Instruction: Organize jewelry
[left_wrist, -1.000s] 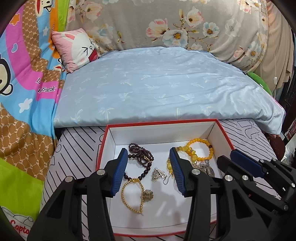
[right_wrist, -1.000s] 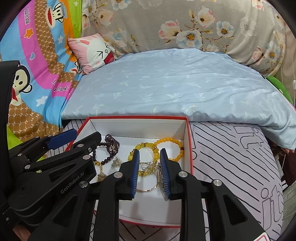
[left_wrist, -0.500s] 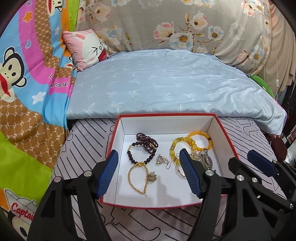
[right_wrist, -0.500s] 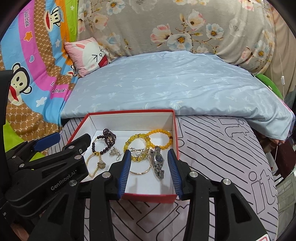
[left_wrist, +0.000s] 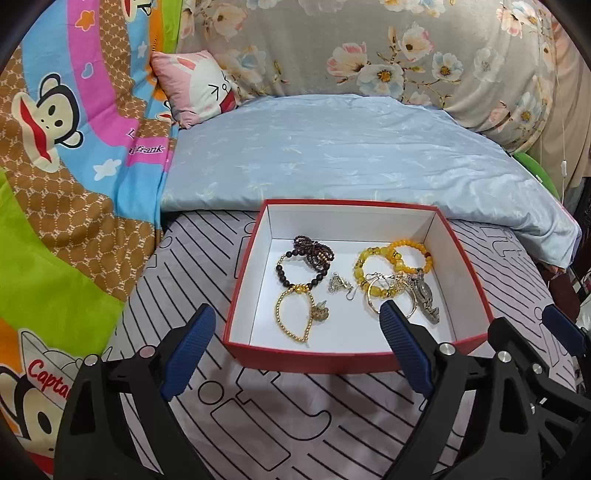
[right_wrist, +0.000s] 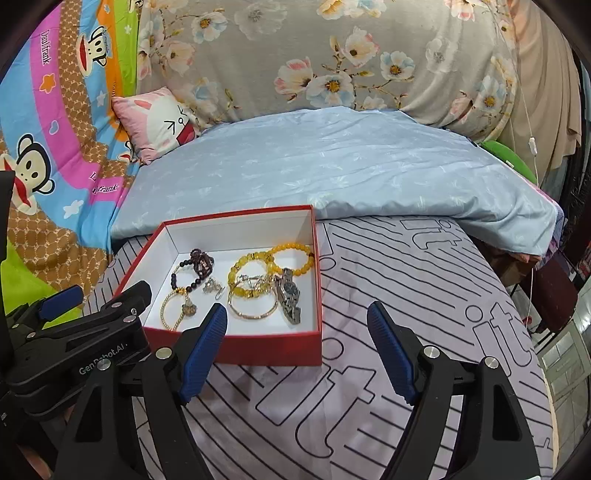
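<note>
A red box with a white inside (left_wrist: 258, 254) (right_wrist: 236, 345) sits on the striped sheet. In it lie dark bead bracelets (left_wrist: 314, 253) (right_wrist: 201, 264), a gold bead chain (left_wrist: 293, 319) (right_wrist: 173, 308), a small silver earring (left_wrist: 338, 284), yellow bead bracelets (left_wrist: 393, 258) (right_wrist: 291, 256), a gold bangle (right_wrist: 253, 306) and a metal watch (left_wrist: 424, 297) (right_wrist: 290, 295). My left gripper (left_wrist: 295, 347) is open and empty, in front of the box's near wall. My right gripper (right_wrist: 297, 349) is open and empty, in front of the box's near right corner.
A light blue folded quilt (left_wrist: 351, 155) (right_wrist: 332, 173) lies behind the box. A pink rabbit pillow (left_wrist: 199, 86) (right_wrist: 159, 122) and a cartoon monkey blanket (left_wrist: 55, 147) are at the left. A floral cover (right_wrist: 332, 55) fills the back. The bed edge drops off at the right.
Both grippers have pulled back out of the box toward me and opened wide. The right one, nearly shut over the bangle and watch a second ago, now holds nothing.
</note>
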